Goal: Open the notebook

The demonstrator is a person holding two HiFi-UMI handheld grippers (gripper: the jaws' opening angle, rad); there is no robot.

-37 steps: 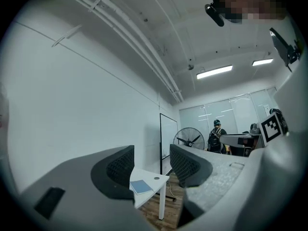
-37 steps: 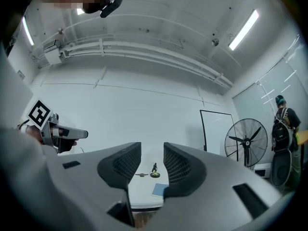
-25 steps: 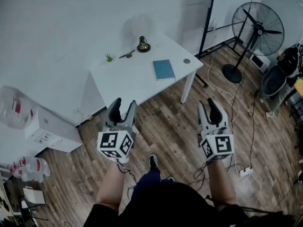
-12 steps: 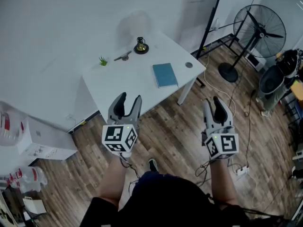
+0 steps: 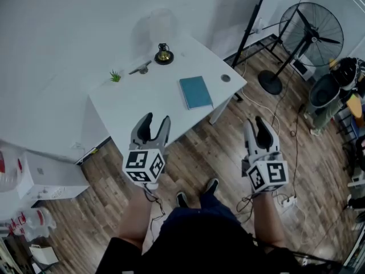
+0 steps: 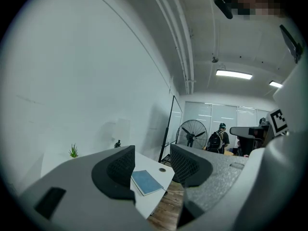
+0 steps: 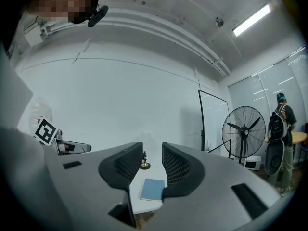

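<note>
Since both grippers are held out level over the wooden floor (image 5: 228, 147), short of the table's near edge, the step in hand is judged to be the approach; the opening itself has not been started. The notebook (image 5: 195, 92), blue-covered, is seen lying flat and closed on the white table (image 5: 131, 107). It lies toward the table's right end, near the round cable hole (image 5: 226, 78) and well apart from the small plant (image 5: 115, 76) and the brass ornament (image 5: 163, 54) at the far edge.

The left gripper (image 5: 155, 120) is held with its jaws apart and nothing between them; the notebook is only seen far beyond the gap. The jaws of the right gripper (image 5: 256, 123) have just been closing a little, yet a clear gap is left, and nothing is held between them either.

For the next move, the table would have to be reached and the grippers lowered to the cover. One gripper would probably be needed to steady the notebook while a jaw tip of the other is slipped under the cover's free edge and the cover is turned over. Which edge is the spine cannot be told from these views.
</note>
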